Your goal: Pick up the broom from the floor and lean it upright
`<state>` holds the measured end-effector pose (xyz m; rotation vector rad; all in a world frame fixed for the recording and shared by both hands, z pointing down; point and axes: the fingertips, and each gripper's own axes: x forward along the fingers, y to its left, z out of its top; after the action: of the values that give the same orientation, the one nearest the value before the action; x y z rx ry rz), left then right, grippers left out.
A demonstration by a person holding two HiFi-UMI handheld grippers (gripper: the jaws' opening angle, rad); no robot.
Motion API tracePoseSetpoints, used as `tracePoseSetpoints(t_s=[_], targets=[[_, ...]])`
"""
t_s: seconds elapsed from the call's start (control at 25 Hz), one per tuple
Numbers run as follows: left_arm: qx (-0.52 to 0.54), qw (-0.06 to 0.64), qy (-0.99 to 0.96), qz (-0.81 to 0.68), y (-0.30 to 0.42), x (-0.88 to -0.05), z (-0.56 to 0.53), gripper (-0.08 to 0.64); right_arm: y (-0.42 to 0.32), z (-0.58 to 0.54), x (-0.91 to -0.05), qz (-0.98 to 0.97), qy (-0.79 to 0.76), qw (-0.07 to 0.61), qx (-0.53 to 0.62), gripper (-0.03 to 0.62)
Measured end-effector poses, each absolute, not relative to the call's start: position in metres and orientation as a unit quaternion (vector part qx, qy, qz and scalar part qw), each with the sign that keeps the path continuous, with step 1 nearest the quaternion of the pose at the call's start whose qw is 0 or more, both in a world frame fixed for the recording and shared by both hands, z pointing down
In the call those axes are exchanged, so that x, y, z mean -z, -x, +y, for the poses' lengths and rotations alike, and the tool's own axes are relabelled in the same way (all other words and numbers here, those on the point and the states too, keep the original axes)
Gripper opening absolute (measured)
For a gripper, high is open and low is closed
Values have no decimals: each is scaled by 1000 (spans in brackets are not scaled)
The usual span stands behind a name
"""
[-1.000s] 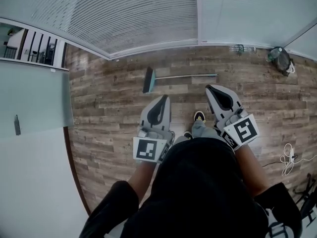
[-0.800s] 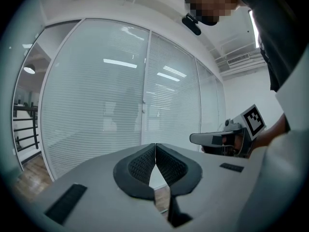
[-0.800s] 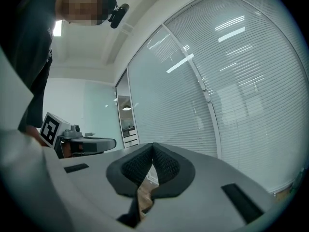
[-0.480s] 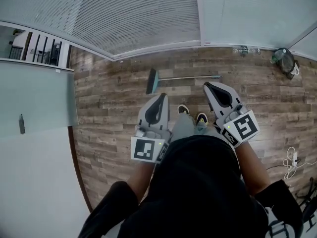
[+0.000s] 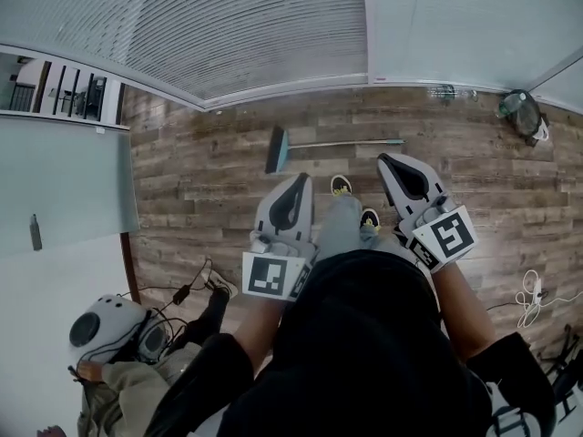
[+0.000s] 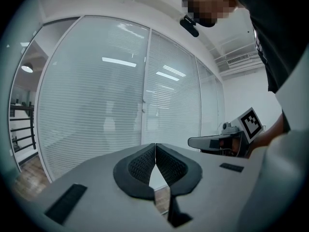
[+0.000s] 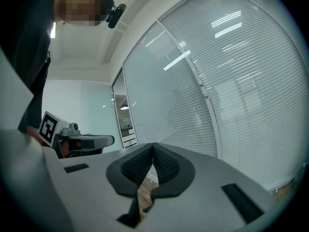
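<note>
The broom (image 5: 332, 143) lies flat on the wooden floor (image 5: 196, 198) near the glass wall (image 5: 273, 35), ahead of both grippers; the left hand-held gripper (image 5: 297, 182) has its jaws together, empty. The right hand-held gripper (image 5: 386, 162) is likewise closed on nothing; neither touches the broom.

Shows right gripper (image 7: 152, 145) with jaws pressed together, empty. Faces blind-covered glass wall (image 7: 231, 95) ahead; has left gripper (image 7: 107, 139) leftward, wood floor (image 7: 143, 197) beneath.
</note>
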<state>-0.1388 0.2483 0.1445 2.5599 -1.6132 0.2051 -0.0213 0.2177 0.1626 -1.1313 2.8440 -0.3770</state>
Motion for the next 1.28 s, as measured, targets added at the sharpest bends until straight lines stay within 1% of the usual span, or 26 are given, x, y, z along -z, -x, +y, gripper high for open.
tracePoseSetpoints(t_s=[0.48,0.88,1.04,1.28], targets=[[-59,83,-840,-532,191,-160,152,25,74,117,-165,923,364,-2,125,20],[-39,100,-835,-540,242,-174,96,25,109,60,-170,919,375,-34,119,20],[-30,107,-836,-538,254,-183,79,25,117,44,-176,918,378,-49,112,20],[-33,107,-842,-528,263,-189,61,25,114,29,-174,907,404,-47,108,20]])
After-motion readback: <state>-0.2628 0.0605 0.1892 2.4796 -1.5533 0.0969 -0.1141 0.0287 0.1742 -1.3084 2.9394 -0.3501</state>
